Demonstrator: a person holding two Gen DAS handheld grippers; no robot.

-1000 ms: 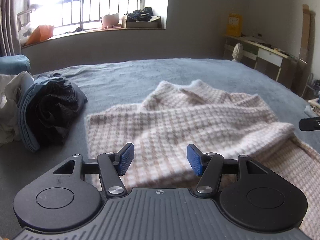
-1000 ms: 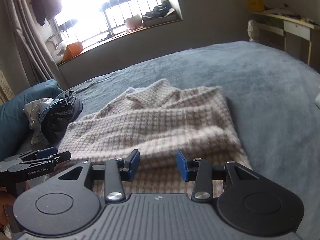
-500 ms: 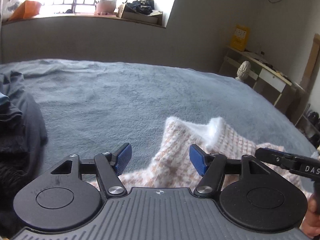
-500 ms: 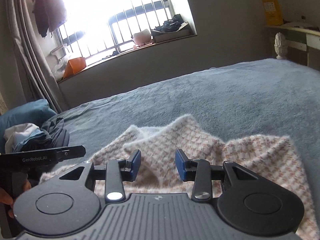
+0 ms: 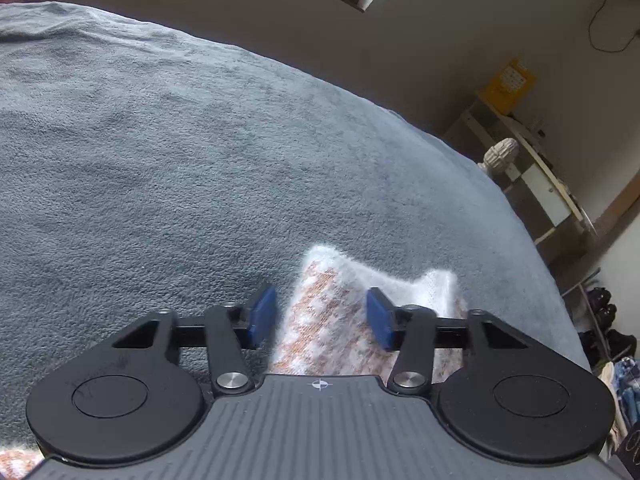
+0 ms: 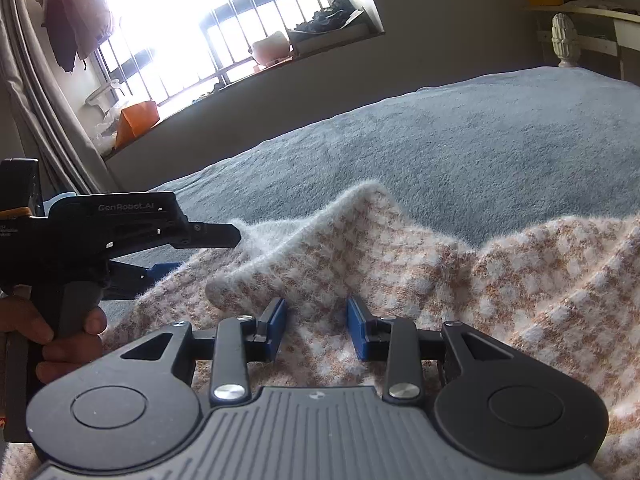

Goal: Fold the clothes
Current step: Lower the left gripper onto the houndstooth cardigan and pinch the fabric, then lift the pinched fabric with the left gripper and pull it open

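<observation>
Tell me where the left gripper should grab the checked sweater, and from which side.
Take the raised far edge of the checked sweater, coming from the near side along the bed. That edge stands up as a fuzzy ridge between the left gripper pads, which don't yet press it, so probably just close.

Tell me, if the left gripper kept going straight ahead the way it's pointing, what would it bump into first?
Most likely the checked sweater. Its fuzzy white edge lies right between the left gripper's open pads, which have just been closing. Beyond that is only the grey blanket, though depth is hard to judge.
</observation>
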